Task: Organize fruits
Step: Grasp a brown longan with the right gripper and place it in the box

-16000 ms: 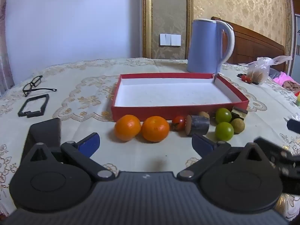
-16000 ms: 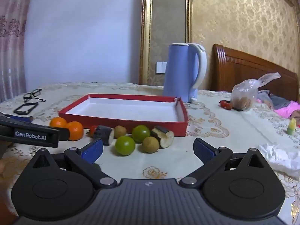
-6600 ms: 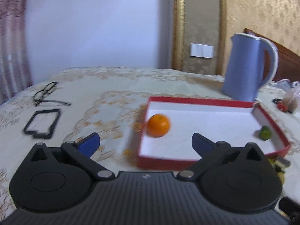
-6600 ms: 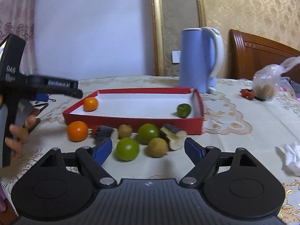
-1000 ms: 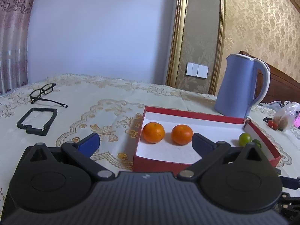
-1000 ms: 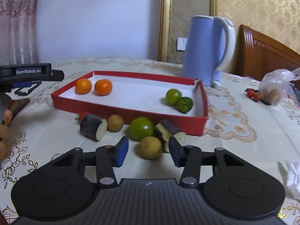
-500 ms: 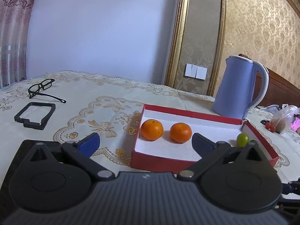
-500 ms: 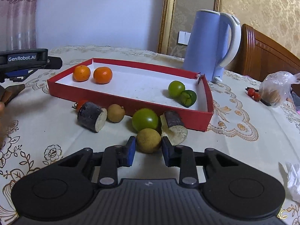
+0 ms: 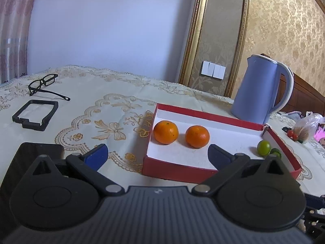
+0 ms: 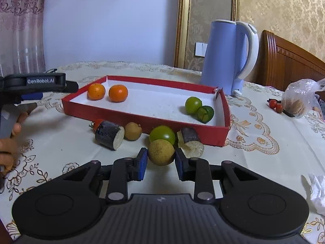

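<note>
The right claw (image 10: 159, 160) is squeezing a brown round fruit (image 10: 161, 152) on the table (image 10: 264, 152), just before the red tray (image 10: 142, 120), which is holding two oranges (image 10: 96, 91) and two green fruits (image 10: 193, 105). The left claw (image 9: 156, 154) is gaping wide, holding nothing.

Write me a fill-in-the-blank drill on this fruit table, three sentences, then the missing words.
1. The right claw is shut on a ____ round fruit.
2. The red tray holds ____ oranges.
3. The left claw holds ____.

Missing words: brown; two; nothing
</note>
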`<state>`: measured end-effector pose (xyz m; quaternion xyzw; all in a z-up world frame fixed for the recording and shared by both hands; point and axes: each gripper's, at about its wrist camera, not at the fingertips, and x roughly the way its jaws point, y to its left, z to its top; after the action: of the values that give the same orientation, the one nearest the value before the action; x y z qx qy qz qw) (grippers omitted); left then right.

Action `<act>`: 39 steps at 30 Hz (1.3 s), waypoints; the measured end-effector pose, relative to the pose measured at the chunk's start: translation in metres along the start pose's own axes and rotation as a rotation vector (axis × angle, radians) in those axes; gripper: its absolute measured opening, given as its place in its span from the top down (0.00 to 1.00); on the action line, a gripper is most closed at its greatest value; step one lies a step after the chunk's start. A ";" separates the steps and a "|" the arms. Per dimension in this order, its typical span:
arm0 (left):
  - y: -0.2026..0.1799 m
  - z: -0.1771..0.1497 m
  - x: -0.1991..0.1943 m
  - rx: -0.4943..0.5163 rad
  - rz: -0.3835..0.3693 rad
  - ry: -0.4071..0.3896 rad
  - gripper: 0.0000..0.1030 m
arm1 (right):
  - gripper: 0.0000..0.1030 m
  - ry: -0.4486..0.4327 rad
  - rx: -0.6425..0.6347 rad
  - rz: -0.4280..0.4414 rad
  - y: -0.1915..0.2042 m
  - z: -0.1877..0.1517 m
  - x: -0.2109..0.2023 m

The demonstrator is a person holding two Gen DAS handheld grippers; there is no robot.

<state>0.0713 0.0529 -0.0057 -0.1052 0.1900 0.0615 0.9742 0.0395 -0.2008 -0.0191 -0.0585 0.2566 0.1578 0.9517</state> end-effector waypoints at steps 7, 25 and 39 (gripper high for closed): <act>-0.004 0.000 0.001 0.019 0.005 0.008 0.00 | 0.72 -0.040 -0.023 0.000 0.001 0.019 0.004; -0.008 -0.001 0.004 0.043 0.023 0.018 0.00 | 0.72 -0.035 0.067 -0.049 -0.010 0.100 0.100; -0.029 -0.009 -0.010 0.154 -0.060 -0.001 0.00 | 0.36 -0.128 0.194 -0.135 -0.041 0.046 0.036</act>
<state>0.0640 0.0216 -0.0048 -0.0355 0.1905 0.0173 0.9809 0.1040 -0.2208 0.0036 0.0270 0.2049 0.0714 0.9758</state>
